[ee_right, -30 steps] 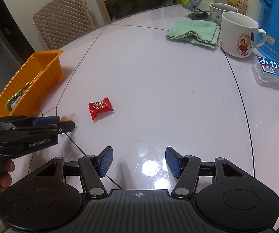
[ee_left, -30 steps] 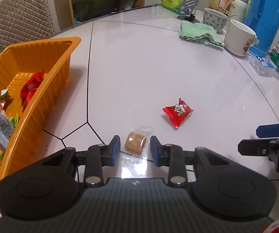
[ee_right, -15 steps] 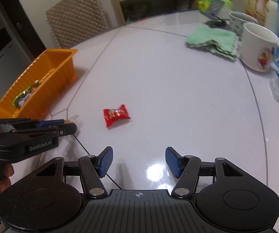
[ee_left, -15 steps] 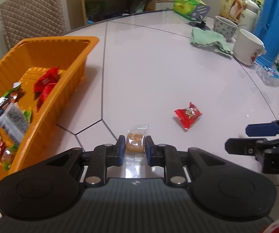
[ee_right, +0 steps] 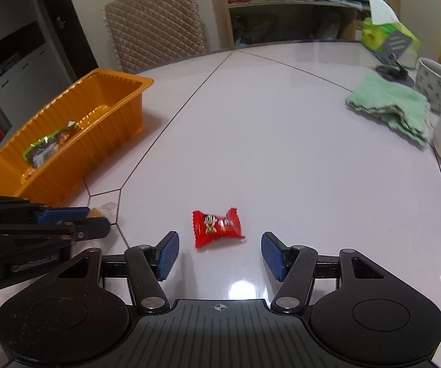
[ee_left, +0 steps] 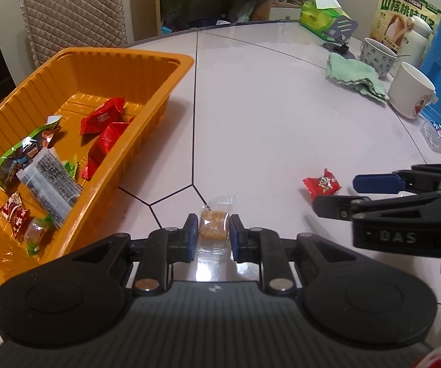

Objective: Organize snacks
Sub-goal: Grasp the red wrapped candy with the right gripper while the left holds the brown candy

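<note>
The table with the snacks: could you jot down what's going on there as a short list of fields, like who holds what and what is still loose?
left gripper: shut on the clear-wrapped biscuit, low over the table
right gripper: fingers open, empty, the red candy lying on the table just ahead of them
orange tray: to the left, already holding several wrapped snacks
loose snacks on table: the red candy only
far side: green cloth, white mug

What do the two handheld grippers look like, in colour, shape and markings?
Both are matte black plastic. The left gripper and the right gripper each have two blue ribbed pads on black linkage arms with silver pivot screws, two round discs and a ridged centre panel. Pale lettering marks each body's side.
</note>
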The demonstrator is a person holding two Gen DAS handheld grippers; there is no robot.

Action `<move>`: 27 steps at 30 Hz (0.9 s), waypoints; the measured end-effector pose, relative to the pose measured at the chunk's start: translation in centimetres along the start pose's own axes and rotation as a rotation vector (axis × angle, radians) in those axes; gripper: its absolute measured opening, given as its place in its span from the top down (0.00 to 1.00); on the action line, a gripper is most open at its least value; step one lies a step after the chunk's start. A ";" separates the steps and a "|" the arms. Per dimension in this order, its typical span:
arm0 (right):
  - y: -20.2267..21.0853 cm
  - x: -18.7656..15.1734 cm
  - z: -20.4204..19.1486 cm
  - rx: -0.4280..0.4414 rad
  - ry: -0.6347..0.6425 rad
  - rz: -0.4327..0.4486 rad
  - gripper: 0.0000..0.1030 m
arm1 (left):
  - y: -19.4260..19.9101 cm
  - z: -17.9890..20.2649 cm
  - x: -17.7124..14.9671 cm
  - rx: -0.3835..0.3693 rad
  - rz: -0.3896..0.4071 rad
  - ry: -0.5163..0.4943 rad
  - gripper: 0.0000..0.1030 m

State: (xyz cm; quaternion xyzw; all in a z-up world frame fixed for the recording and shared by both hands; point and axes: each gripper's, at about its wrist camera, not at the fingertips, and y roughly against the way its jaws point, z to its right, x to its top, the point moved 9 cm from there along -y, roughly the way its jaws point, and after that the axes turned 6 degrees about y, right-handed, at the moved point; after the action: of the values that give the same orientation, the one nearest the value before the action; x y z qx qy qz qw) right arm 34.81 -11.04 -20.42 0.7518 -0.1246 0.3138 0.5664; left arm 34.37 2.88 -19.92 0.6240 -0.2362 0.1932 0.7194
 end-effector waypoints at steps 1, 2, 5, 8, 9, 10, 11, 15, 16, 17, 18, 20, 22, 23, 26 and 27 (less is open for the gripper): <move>-0.3 0.1 -0.1 0.001 0.010 0.001 0.42 | 0.0 -0.1 0.0 0.001 0.001 0.002 0.81; -0.6 0.2 -0.1 -0.002 0.019 0.003 0.42 | 0.0 -0.2 0.1 0.002 0.002 0.005 0.81; -1.1 0.4 -0.3 -0.014 0.049 0.011 0.43 | 0.1 -0.4 0.2 0.003 0.005 0.010 0.81; -1.7 0.5 -0.6 -0.022 0.073 0.002 0.57 | 0.1 -0.6 0.2 0.006 0.005 0.014 0.81; -1.7 0.6 -0.6 -0.029 0.082 0.007 0.59 | 0.1 -0.6 0.2 0.007 0.005 0.016 0.81; -1.8 0.6 -0.7 -0.033 0.092 0.005 0.60 | 0.1 -0.7 0.2 0.008 0.005 0.017 0.81; -1.8 0.5 -0.7 -0.037 0.098 0.007 0.62 | 0.1 -0.7 0.2 0.008 0.006 0.018 0.81; -1.8 0.3 -0.8 -0.063 0.128 0.009 0.70 | 0.1 -0.7 0.1 0.008 0.006 0.021 0.81; -1.8 0.3 -0.8 -0.064 0.131 0.009 0.71 | 0.1 -0.7 0.1 0.008 0.006 0.020 0.81; -1.7 0.2 -0.8 -0.063 0.130 0.010 0.71 | 0.1 -0.7 0.1 0.007 0.005 0.019 0.81; -1.6 0.2 -0.8 -0.060 0.129 0.009 0.72 | 0.1 -0.7 0.1 0.007 0.004 0.019 0.81; -1.6 0.1 -0.7 -0.059 0.130 0.008 0.74 | 0.1 -0.6 0.0 0.006 0.003 0.017 0.81; -1.5 0.1 -0.7 -0.057 0.128 0.006 0.74 | 0.1 -0.5 0.0 0.005 0.003 0.013 0.81; -1.4 0.1 -0.7 -0.056 0.125 0.005 0.74 | 0.2 -0.5 -0.1 0.005 0.004 0.012 0.81; -1.3 0.0 -0.7 -0.051 0.121 0.000 0.74 | 0.3 -0.4 -0.1 0.005 0.005 0.009 0.81; -1.3 0.0 -0.7 -0.050 0.121 -0.001 0.75 | 0.3 -0.4 -0.1 0.005 0.006 0.008 0.81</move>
State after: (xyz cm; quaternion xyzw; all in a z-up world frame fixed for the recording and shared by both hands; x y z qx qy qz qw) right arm 35.27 -9.93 -21.30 0.7172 -0.0975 0.3550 0.5917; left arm 34.16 3.28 -19.76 0.6243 -0.2346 0.1987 0.7182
